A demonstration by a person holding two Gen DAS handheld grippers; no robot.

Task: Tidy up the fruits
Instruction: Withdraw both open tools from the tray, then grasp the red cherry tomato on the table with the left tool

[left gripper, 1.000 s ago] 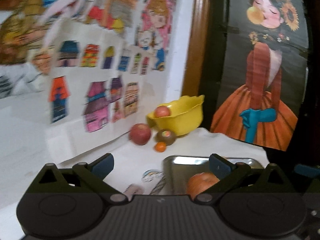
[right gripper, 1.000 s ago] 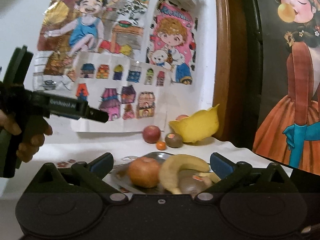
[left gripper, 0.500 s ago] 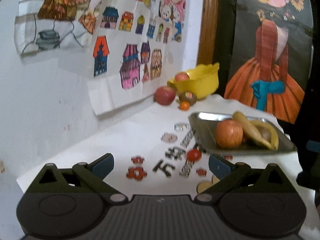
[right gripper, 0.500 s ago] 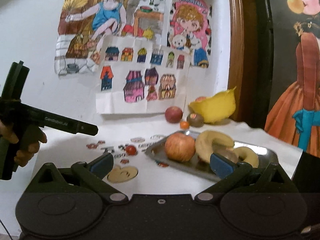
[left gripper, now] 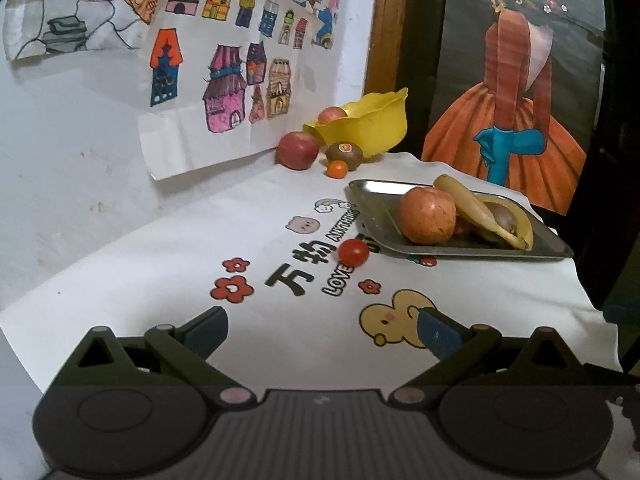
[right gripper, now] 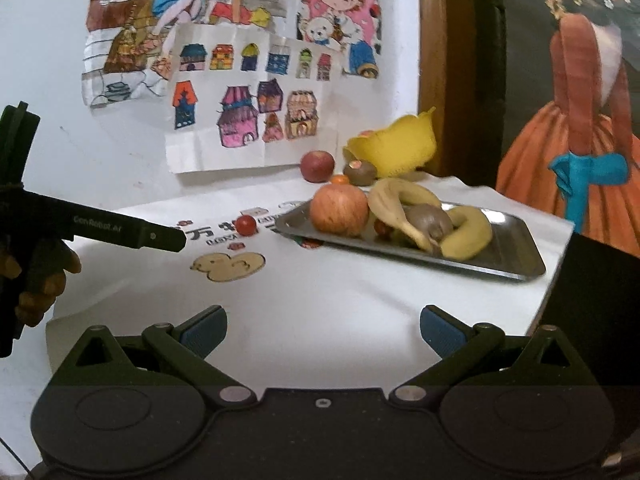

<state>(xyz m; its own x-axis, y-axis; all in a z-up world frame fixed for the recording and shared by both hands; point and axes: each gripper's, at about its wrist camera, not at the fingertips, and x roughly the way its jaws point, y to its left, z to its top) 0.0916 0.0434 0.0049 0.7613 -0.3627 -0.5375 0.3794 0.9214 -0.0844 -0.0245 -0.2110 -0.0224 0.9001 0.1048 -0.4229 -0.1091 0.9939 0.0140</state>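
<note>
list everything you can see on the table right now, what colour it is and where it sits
tray: 1, metal, right side of cloth
apple on tray: 1, red-orange, left end
bananas: 2, yellow, on tray
brown fruit: 1, between bananas
tomato: 1, red, on cloth left of tray
bowl: 1, yellow, back, tipped, apple inside
apple: 1, red, left of bowl
kiwi: 1, brown, before bowl
small orange: 1, by kiwi
tablecloth: 1, white, printed
left gripper: open, empty
right gripper: open, empty
</note>
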